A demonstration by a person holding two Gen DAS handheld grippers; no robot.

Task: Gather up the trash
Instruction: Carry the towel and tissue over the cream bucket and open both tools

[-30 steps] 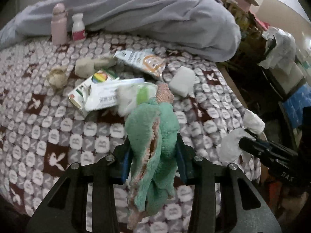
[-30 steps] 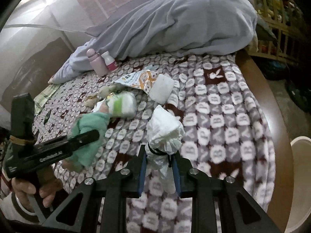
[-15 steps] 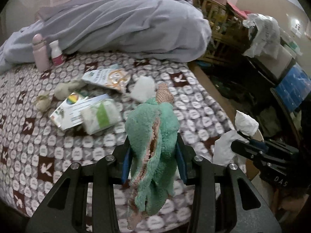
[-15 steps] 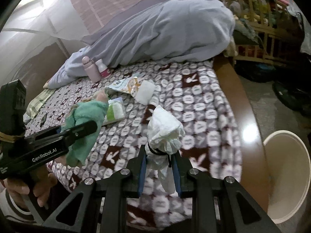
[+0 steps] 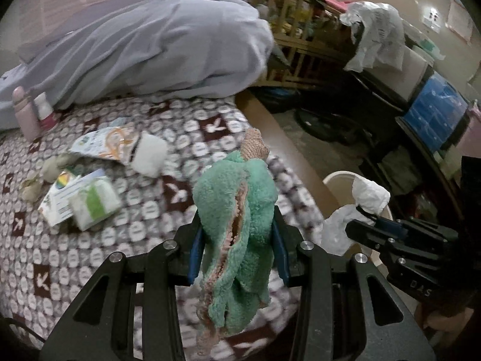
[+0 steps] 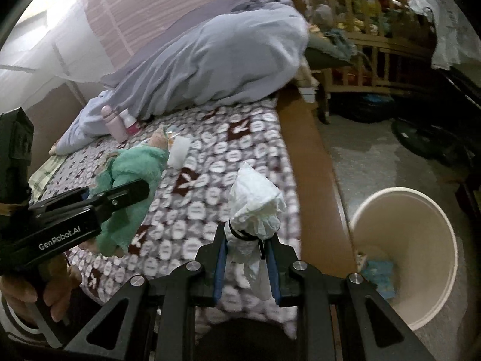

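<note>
My left gripper (image 5: 237,249) is shut on a fuzzy green cloth with a pink inside (image 5: 237,210), which hangs over the patterned bedspread (image 5: 120,240). The same green cloth (image 6: 132,180) shows at the left of the right wrist view, held by the left gripper (image 6: 120,194). My right gripper (image 6: 246,255) is shut on a crumpled white tissue bundle with a black band (image 6: 255,207), above the bed's right edge. A cream waste bin (image 6: 421,240) stands on the floor to the right, with some trash at its bottom. The right gripper (image 5: 369,228) with the tissue (image 5: 366,198) sits in front of the bin (image 5: 339,180).
On the bedspread lie a snack wrapper (image 5: 105,144), a white pad (image 5: 148,156), a green-and-white packet (image 5: 93,198) on flat boxes, and crumpled beige wads (image 5: 54,168). Two bottles (image 5: 30,114) stand by a grey duvet (image 5: 150,48). A wooden crib (image 5: 297,36) and clutter fill the right.
Both grippers have swung right with their loads, from over the bed's middle to its right edge. The bin has come fully into the right wrist view.
</note>
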